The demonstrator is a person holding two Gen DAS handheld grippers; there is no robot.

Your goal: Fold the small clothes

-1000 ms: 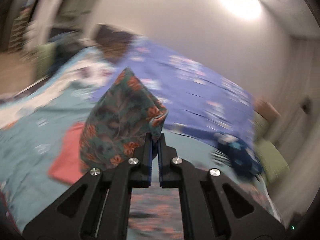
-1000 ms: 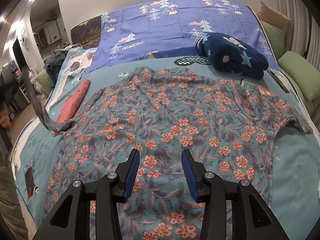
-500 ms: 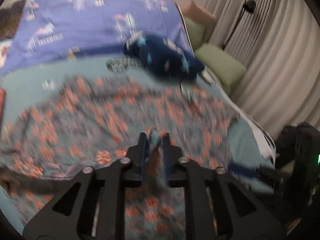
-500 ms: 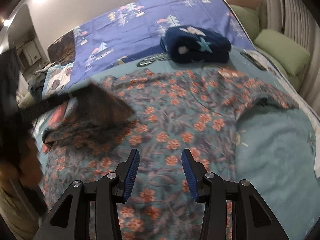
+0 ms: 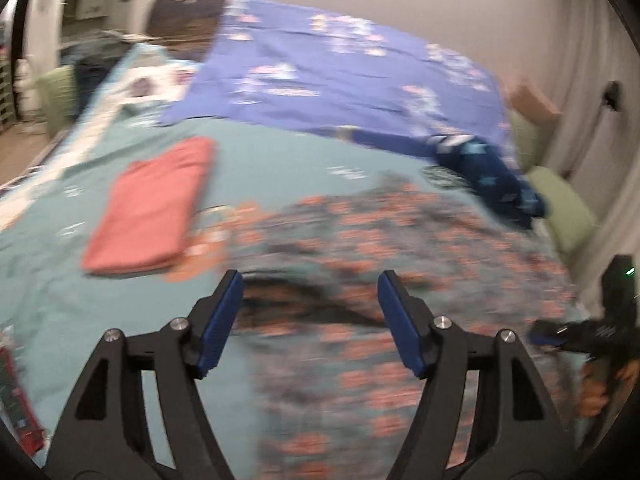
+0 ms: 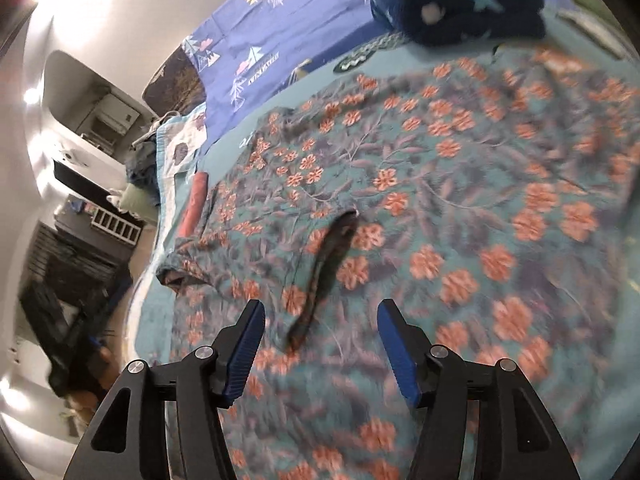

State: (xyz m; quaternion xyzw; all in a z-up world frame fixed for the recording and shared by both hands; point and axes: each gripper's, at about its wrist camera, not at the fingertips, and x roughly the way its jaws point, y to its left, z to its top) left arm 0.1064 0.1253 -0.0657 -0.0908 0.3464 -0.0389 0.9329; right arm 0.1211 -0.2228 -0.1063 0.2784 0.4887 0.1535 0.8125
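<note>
A teal garment with orange flowers (image 6: 460, 184) lies spread on the teal bedspread; in the left wrist view it (image 5: 400, 248) is blurred. Its left side is folded over, with a dark fold edge (image 6: 328, 256) near the middle. My left gripper (image 5: 310, 320) is open and empty just above the garment's left part. My right gripper (image 6: 320, 344) is open and empty above the garment, close to the fold edge. The right gripper also shows at the right edge of the left wrist view (image 5: 592, 328).
A folded salmon-pink garment (image 5: 152, 208) lies left of the floral one. A dark blue starred bundle (image 6: 456, 4) sits at the far side, on a purple-blue sheet (image 5: 340, 68). Green pillows (image 5: 560, 208) lie at the right. The bed's left edge (image 6: 144, 280) drops to the floor.
My left gripper carried the garment's corner rightward across the garment, then opened and let it go. The left side now lies folded over. My right gripper has opened wider and tilted.
</note>
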